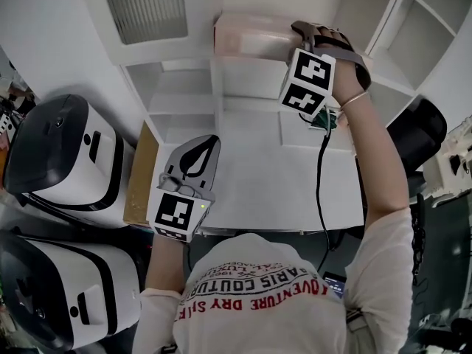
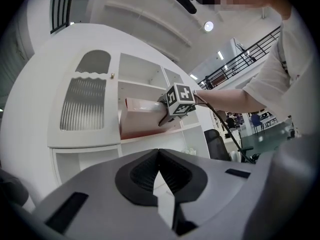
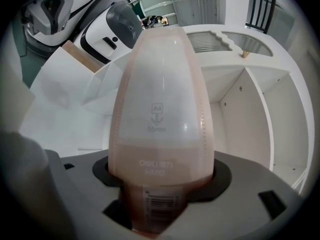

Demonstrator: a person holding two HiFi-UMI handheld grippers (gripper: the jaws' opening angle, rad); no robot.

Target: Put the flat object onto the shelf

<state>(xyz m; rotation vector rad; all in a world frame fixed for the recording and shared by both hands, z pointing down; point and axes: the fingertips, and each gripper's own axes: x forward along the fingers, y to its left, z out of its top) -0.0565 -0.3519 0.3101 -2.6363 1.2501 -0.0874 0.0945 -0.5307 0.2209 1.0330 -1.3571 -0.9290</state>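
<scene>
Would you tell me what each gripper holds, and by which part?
The right gripper grips the pink box by its labelled near end; the left gripper holds nothing.

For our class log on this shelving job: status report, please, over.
Left gripper jaws shut, empty. Right gripper jaws shut on pink box. Box partly in the shelf opening. Nothing seen blocking it.

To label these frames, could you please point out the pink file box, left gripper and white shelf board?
pink file box (image 3: 160, 99): right gripper view, its pale flat face.
left gripper (image 2: 159, 153): left gripper view, where its jaw tips meet.
white shelf board (image 2: 150, 136): left gripper view, front edge under the box.
</scene>
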